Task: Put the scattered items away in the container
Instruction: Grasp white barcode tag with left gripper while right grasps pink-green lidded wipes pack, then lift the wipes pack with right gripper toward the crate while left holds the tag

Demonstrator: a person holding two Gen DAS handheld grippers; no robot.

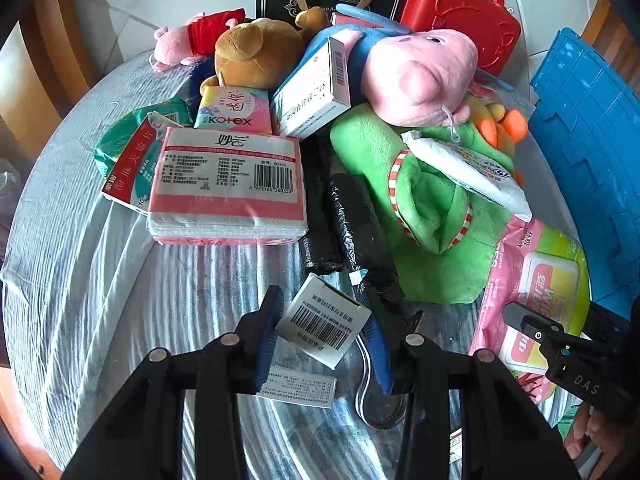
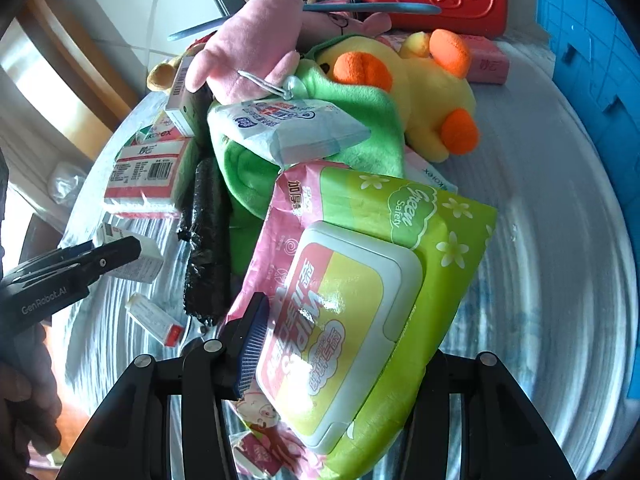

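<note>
My left gripper (image 1: 325,340) is shut on a small white box with a barcode (image 1: 324,326), held tilted just above the table. My right gripper (image 2: 340,364) is shut on a pink and green wet wipes pack (image 2: 360,300), lifted off the table; its right finger is hidden behind the pack. The pack and the right gripper (image 1: 560,344) also show in the left wrist view. The blue crate (image 1: 592,168) stands at the right edge of the table. A pile of plush toys and packets fills the far half.
A pink pig plush (image 1: 416,76), a green plush (image 1: 420,208), a yellow duck (image 2: 424,92), a tissue pack (image 1: 228,188), black bag rolls (image 1: 352,224), a red case (image 1: 460,8) and a small white tube box (image 2: 156,318) lie on the striped cloth (image 1: 120,280).
</note>
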